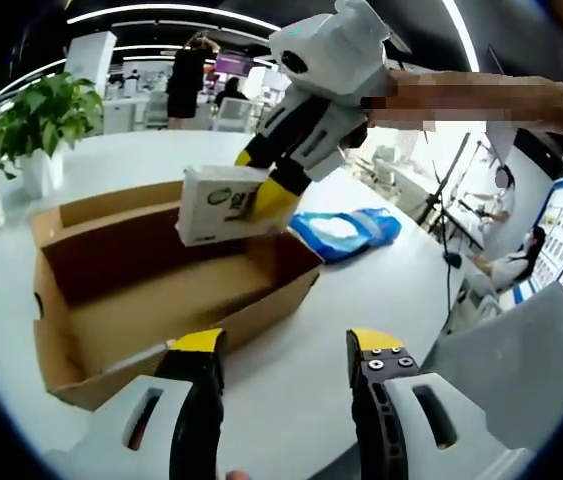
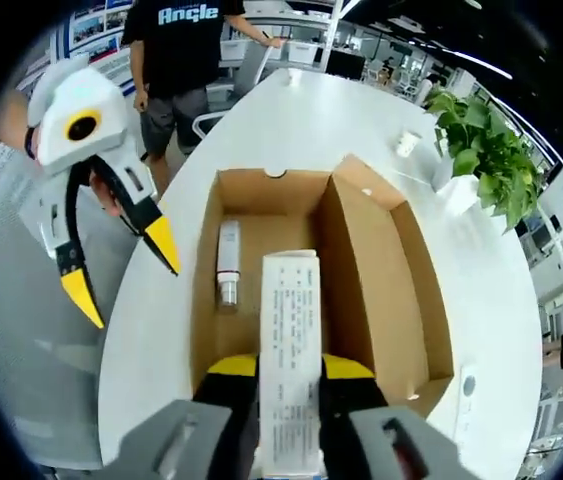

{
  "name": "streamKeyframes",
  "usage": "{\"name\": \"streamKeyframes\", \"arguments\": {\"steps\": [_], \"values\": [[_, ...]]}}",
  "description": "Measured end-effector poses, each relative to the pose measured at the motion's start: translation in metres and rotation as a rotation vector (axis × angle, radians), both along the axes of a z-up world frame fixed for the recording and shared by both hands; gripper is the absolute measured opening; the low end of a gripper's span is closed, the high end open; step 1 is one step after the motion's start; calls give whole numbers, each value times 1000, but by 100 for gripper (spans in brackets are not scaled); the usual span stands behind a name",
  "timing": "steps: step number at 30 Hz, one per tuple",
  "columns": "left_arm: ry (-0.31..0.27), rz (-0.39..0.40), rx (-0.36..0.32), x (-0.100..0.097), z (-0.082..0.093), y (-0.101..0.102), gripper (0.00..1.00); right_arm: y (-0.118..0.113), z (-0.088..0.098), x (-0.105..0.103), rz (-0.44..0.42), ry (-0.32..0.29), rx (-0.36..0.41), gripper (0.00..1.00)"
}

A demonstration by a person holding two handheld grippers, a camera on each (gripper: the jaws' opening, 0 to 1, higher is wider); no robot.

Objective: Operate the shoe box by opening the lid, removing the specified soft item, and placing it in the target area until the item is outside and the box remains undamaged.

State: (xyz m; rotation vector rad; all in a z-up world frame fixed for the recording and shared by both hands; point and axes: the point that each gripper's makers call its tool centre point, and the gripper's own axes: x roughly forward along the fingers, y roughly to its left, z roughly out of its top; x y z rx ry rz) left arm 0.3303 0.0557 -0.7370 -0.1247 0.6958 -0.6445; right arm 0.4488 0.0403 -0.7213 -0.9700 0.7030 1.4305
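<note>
While right tongs [image 1: 261, 185] grip tissue pack [image 1: 216, 205] above open box [image 1: 61, 350], left tongs [image 1: 286, 385] gape; bottle [image 2: 228, 262] inside, blue bag [image 1: 346, 232], plant [image 1: 41, 115] on desk [image 1: 361, 300].

A: In the left gripper view the print on the tissue pack [image 1: 223, 203] is too blurred to read, and a yellow fingertip [image 1: 273, 195] covers its right end.

B: In the right gripper view the pack's near end is cut off at the bottom edge — the label text is too small to tell. The small white tube [image 2: 228, 263] lying in the shoe box [image 2: 381, 260], centre-left of frame — I cannot tell what it is.
</note>
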Motion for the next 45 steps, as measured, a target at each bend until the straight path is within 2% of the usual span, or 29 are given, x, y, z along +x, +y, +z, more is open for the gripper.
{"name": "streamKeyframes", "arguments": {"steps": [3, 14, 23, 33, 45], "values": [[3, -5, -4, 0, -1, -1, 49, -8, 7, 4, -5, -14, -2, 17], [1, -10, -1, -2, 0, -1, 49, -53, 12, 12, -58, -35, -35, 17], [2, -9, 3, -3, 0, 1, 50, -89, 12, 9, -108, -35, -51, 17], [15, 19, 6, -2, -3, 11, 50, -148, 6, 13, -206, -17, -63, 17], [29, 0, 29, -7, -10, 6, 50, -227, -2, 12, -300, -15, -97, 17]]}}
